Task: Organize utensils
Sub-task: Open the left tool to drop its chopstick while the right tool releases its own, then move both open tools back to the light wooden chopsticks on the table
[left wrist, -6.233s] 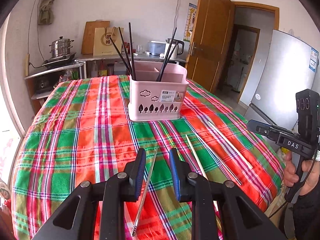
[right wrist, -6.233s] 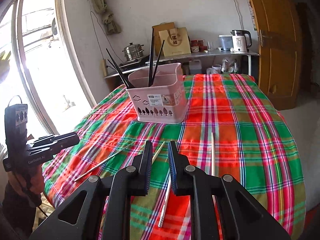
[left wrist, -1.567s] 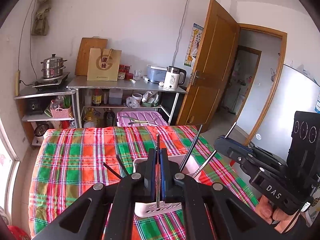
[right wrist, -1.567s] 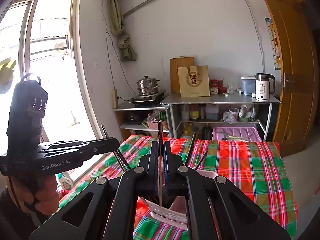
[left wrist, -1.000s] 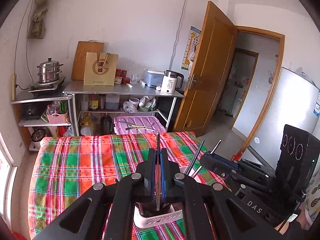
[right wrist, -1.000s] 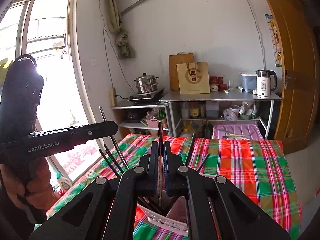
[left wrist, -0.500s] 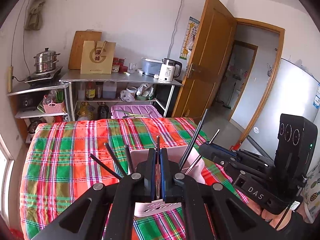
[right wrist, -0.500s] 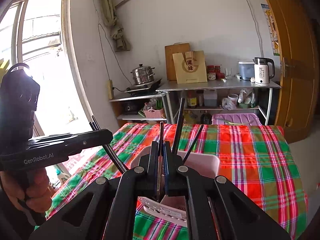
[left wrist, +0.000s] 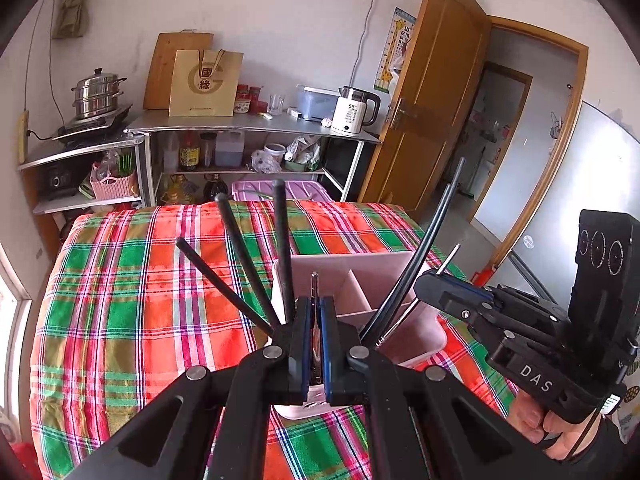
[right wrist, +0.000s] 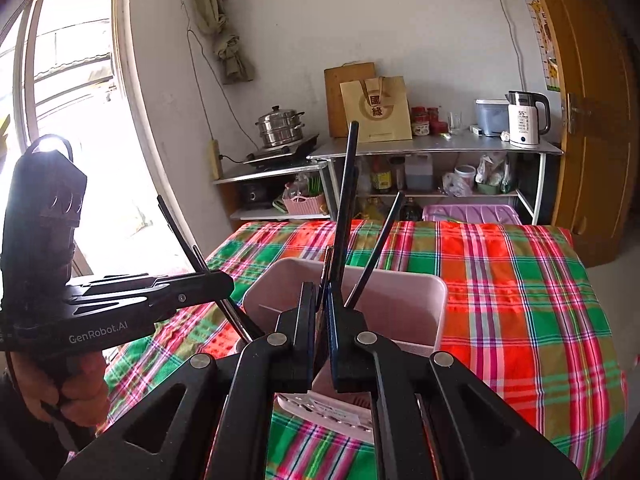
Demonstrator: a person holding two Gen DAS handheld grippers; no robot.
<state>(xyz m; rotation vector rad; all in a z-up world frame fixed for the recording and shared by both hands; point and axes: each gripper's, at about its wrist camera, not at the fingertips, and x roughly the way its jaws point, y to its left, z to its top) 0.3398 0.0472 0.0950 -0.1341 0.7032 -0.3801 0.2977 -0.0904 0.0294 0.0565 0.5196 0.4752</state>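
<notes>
Both your grippers have come down over the pink caddy (left wrist: 362,276) in the last second or so; a moment ago they sat higher, with the caddy mostly hidden beneath the fingers, and now its rim and dividers show plainly in front of them. The left gripper (left wrist: 315,320) is clamped on a thin metal chopstick (left wrist: 314,285) that stands upright between its blue pads, its tip poking up above them. The right gripper (right wrist: 320,312) is likewise closed on a slim chopstick (right wrist: 326,264), held upright just over the near wall of the caddy (right wrist: 400,280). You appear to be at the drop-in step: each stick looks lined up with a compartment, though the lower ends are hidden behind the fingers, so you cannot tell whether they are already inside.

Black chopsticks (left wrist: 244,256) already stand in the caddy, fanning out to the left, with more leaning right (left wrist: 424,256). They crowd the openings, so a stick could snag on them as you lower it.

The caddy sits on a table under a red-and-green plaid cloth (left wrist: 132,304), which may let it slide if nudged. Beyond the far edge a steel shelf (left wrist: 248,124) holds a kettle (left wrist: 354,112), a paper bag (left wrist: 206,82) and a steamer pot (left wrist: 96,94). A wooden door (left wrist: 436,100) stands open on the right; a bright window (right wrist: 76,120) is on the left.
</notes>
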